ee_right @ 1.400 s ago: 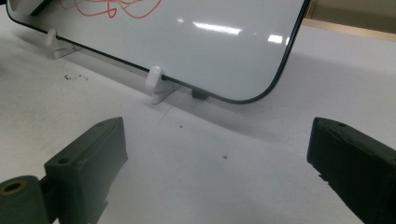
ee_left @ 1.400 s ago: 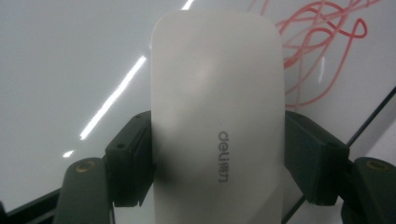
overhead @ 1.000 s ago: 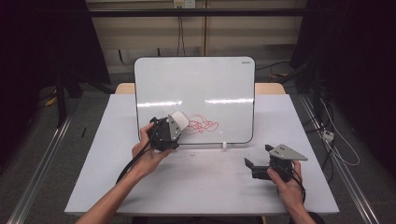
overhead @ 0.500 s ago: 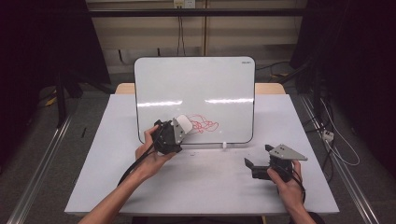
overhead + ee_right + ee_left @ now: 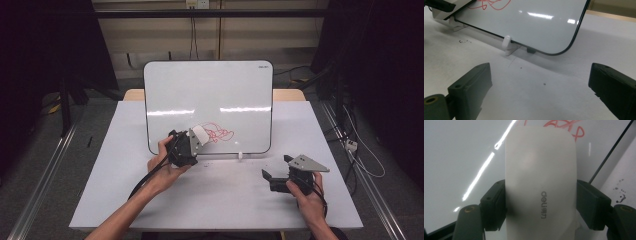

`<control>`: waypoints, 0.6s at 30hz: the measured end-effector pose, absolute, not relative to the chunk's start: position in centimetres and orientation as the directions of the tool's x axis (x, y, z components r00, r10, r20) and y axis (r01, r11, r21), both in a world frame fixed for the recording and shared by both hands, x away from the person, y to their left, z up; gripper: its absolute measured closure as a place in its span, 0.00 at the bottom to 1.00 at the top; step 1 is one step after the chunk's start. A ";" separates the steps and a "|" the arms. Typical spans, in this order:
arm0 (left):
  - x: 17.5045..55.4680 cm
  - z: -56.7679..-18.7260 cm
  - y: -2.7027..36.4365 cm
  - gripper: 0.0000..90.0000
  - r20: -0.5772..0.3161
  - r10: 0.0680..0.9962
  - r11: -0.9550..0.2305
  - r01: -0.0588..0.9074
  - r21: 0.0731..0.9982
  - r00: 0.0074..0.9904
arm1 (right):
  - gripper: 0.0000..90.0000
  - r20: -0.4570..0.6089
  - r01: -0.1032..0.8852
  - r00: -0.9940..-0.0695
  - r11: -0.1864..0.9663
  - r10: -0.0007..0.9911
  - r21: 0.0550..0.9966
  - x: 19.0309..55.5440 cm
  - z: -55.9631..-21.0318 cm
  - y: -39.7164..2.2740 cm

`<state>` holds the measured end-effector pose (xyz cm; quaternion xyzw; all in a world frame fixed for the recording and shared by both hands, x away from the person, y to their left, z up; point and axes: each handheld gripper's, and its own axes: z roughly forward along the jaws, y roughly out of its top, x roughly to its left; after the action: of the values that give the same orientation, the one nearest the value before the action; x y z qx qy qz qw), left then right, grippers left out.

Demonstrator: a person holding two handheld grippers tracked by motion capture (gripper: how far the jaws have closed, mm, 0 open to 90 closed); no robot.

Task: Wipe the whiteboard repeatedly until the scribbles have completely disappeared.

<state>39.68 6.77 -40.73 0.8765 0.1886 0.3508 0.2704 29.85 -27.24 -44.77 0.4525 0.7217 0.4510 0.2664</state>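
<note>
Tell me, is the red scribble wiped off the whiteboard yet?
Not yet. Already done: the left hand-held gripper has the white deli eraser clamped between its jaws and up at the whiteboard. In hand: the eraser sits at the left edge of the red scribble. Left: nearly the whole scribble. The right hand-held gripper waits open and empty over the table.

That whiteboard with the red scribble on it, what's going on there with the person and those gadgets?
A person holds a pair of tongs in each hand. The left tongs grip a white eraser and hold it up against the whiteboard, right at the edge of the red scribble, which looks largely unwiped. The right tongs are open and hold nothing, low over the white table in front of the board.
</note>
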 end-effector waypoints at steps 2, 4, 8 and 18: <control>40.0 -40.5 6.8 0.34 0.499 0.533 -0.770 0.148 0.620 0.683 | 0.05 0.024 0.412 -0.449 0.184 0.893 0.893 29.8 -44.8 -27.3; 40.1 -40.3 6.8 0.34 0.495 0.537 -0.767 0.152 0.623 0.683 | 0.05 0.025 0.413 -0.449 0.183 0.893 0.892 29.8 -44.8 -27.3; 40.5 -39.9 6.9 0.34 0.490 0.542 -0.762 0.154 0.629 0.683 | 0.05 0.025 0.413 -0.449 0.183 0.893 0.892 29.8 -44.8 -27.3; 41.0 -39.3 7.0 0.34 0.481 0.555 -0.751 0.161 0.640 0.679 | 0.05 0.025 0.413 -0.449 0.182 0.893 0.892 29.8 -44.8 -27.3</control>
<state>40.99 6.95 -39.28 0.8702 0.2057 0.3441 0.2865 29.82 -27.26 -44.76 0.4525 0.7214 0.4518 0.2660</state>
